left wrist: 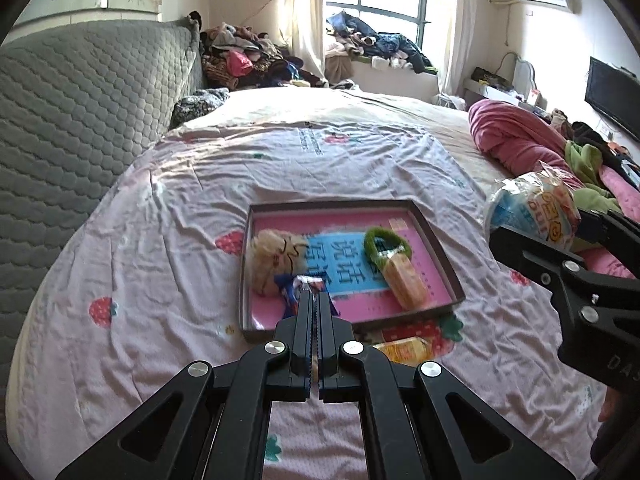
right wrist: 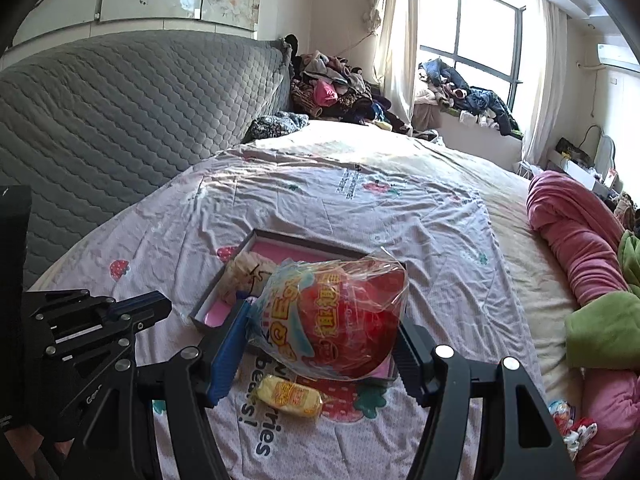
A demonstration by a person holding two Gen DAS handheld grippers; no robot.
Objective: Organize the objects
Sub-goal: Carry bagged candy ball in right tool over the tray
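A shallow dark-rimmed box (left wrist: 436, 240) with a pink bottom lies on the bed. In it are a beige plush (left wrist: 276, 260), a green ring (left wrist: 386, 244), a yellow wrapped snack (left wrist: 404, 280) and a small blue wrapper (left wrist: 292, 292). My left gripper (left wrist: 316, 300) hangs shut above the box's near edge; the blue wrapper shows just past its tips, and nothing visible is between them. My right gripper (right wrist: 322, 316) is shut on a clear snack bag (right wrist: 332, 320) with red and blue print, held above the box (right wrist: 208, 316). Another yellow packet (right wrist: 288, 396) lies on the sheet in front of the box.
A grey quilted headboard (left wrist: 80, 120) rises on the left. A rolled pink blanket (right wrist: 572, 236) and a green garment (right wrist: 604, 332) lie to the right, with small packets (right wrist: 572, 428) near them. Clothes are piled by the window (left wrist: 380, 44).
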